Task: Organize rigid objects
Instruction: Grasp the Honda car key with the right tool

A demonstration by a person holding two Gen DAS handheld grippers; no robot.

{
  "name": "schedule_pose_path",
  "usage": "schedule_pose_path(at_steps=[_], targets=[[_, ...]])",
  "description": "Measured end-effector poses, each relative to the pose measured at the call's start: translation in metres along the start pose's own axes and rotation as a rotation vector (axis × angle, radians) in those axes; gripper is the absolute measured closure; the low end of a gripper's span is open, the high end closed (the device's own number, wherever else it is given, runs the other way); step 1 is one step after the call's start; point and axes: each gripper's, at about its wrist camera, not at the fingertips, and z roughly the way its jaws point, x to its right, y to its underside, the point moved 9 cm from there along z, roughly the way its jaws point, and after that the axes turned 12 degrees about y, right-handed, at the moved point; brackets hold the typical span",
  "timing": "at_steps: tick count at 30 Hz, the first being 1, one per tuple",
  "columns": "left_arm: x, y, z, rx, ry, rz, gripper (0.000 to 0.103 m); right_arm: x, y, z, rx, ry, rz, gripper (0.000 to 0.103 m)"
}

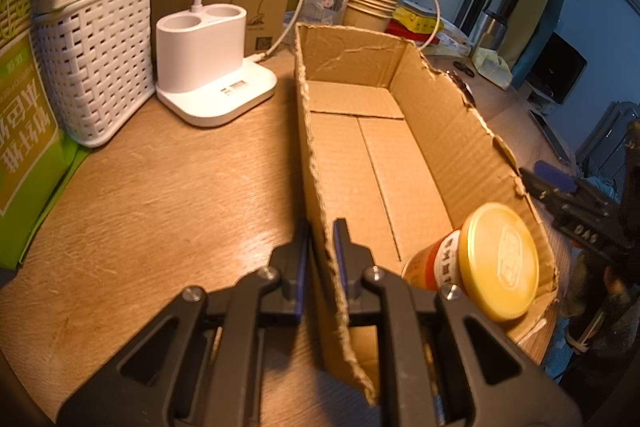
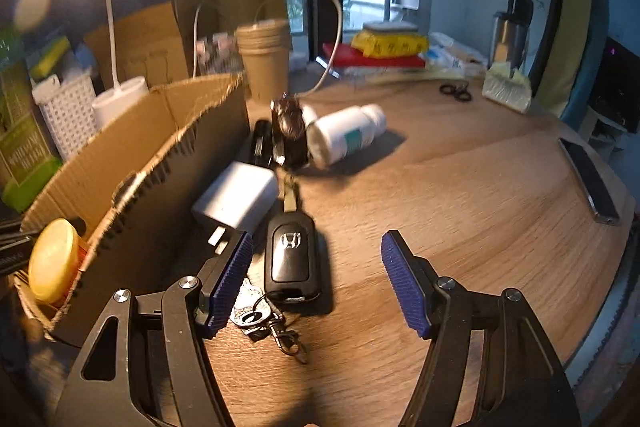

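An open cardboard box (image 1: 372, 163) lies on the wooden table. My left gripper (image 1: 322, 239) is shut on the box's left wall. A yellow-lidded jar (image 1: 488, 263) lies inside the box at its near end; it also shows in the right wrist view (image 2: 54, 261). My right gripper (image 2: 316, 263) is open and empty, just above a black car key with a key ring (image 2: 290, 255). Beside the box (image 2: 132, 155) lie a white charger plug (image 2: 238, 197), a white pill bottle (image 2: 346, 135) on its side and dark small objects (image 2: 288, 133).
A white lamp base (image 1: 208, 63) and a white woven basket (image 1: 96, 67) stand left of the box. A stack of paper cups (image 2: 264, 55), books and a yellow packet (image 2: 388, 47), scissors (image 2: 456, 91) and a phone (image 2: 588, 179) lie toward the table's far and right edges.
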Motion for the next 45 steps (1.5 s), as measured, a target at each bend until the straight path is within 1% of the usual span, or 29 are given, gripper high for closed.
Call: schedule_pose_path(at_steps=[3,4,6,8,11,13,18,20,31,36,45], targets=[[0.0,0.0,0.0,0.0,0.0,-0.001,0.09,-0.007,0.003,0.007,-0.016,-0.004,-0.018,0.034],[0.0,0.0,0.0,0.001,0.001,-0.003,0.09,-0.01,0.004,0.008,-0.019,-0.006,-0.022,0.039],[0.0,0.0,0.0,0.001,0.002,-0.003,0.09,-0.013,0.005,0.013,-0.03,-0.001,-0.029,0.042],[0.0,0.0,0.0,0.001,0.003,-0.004,0.09,-0.015,0.006,0.018,-0.042,0.012,-0.036,0.049],[0.0,0.0,0.0,0.001,0.002,-0.003,0.09,-0.016,0.006,0.021,-0.05,0.014,-0.04,0.051],[0.0,0.0,0.0,0.001,0.002,-0.003,0.09,-0.018,0.007,0.025,-0.067,0.011,-0.048,0.057],[0.0,0.0,0.0,0.001,0.003,-0.003,0.09,-0.022,0.009,0.03,-0.09,0.008,-0.068,0.059],[0.0,0.0,0.0,0.001,0.003,-0.003,0.09,-0.024,0.01,0.032,-0.101,0.003,-0.074,0.064],[0.0,0.0,0.0,0.001,0.003,-0.003,0.09,-0.023,0.007,0.028,-0.072,-0.003,-0.059,0.065],[-0.001,0.0,0.0,0.001,0.003,-0.003,0.09,-0.017,0.005,0.021,-0.051,-0.009,-0.028,0.065],[-0.001,0.0,0.0,0.001,0.003,-0.003,0.09,-0.018,-0.008,-0.001,-0.002,-0.017,-0.027,0.065]])
